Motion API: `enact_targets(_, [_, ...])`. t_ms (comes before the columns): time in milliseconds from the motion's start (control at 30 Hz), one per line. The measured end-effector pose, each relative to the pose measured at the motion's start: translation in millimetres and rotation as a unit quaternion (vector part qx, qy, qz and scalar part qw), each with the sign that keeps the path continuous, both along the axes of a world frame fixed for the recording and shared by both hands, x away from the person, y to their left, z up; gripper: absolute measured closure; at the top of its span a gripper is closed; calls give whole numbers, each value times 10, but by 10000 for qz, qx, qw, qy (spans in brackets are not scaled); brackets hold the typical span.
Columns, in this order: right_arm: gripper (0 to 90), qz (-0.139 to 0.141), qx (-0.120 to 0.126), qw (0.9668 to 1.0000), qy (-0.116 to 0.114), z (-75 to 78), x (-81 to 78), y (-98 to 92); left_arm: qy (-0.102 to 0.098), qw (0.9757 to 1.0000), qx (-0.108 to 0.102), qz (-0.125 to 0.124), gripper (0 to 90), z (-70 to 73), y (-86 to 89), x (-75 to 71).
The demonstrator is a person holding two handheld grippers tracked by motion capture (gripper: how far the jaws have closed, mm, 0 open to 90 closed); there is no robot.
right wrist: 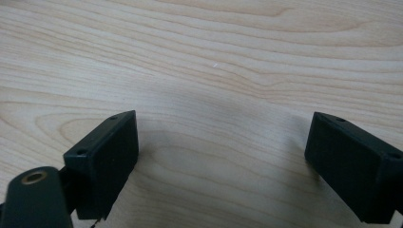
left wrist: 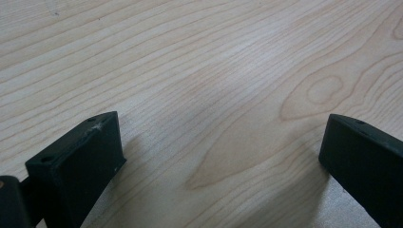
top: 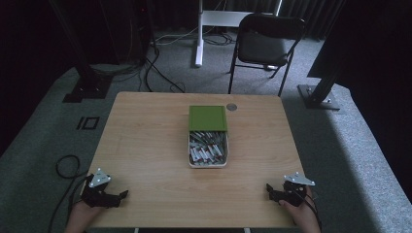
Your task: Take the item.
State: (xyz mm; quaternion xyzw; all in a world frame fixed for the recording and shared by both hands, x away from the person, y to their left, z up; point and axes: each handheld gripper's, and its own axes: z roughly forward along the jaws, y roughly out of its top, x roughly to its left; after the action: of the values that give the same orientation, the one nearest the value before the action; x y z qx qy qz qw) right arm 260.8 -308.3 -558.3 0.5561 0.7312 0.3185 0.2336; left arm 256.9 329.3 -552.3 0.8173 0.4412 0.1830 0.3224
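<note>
Bare table [top: 145, 145] either side; box [top: 208, 145] blocks the middle.

I see a counter [top: 145, 145] of pale, smooth wood with a matt grain. Both my left tool [left wrist: 221, 156] and right tool [right wrist: 221, 152] look like matt black plastic. The box lid [top: 208, 118] is matt green; the floor [top: 359, 145] is rough grey carpet.

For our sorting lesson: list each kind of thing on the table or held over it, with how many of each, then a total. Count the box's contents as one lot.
Tongs: 2 (left, right, both open)
Green lid: 1
White box: 1
Lot of small sticks in the box: 1
Round grey disc: 1
Total: 6
</note>
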Motion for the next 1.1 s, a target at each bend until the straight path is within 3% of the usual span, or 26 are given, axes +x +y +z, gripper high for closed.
enact_targets(800, [130,-38,-23,10000,24,17,-44,-6,-1,10000,2,-60,14,1,7,10])
enact_targets(933, [130,-86,-112,9999,-95,79,-41,5,-1,10000,1,-59,14,1,7,10])
enact_targets(1100, [131,-75,-32,9995,-296,243,-17,29,-1,10000,1,-59,14,1,7,10])
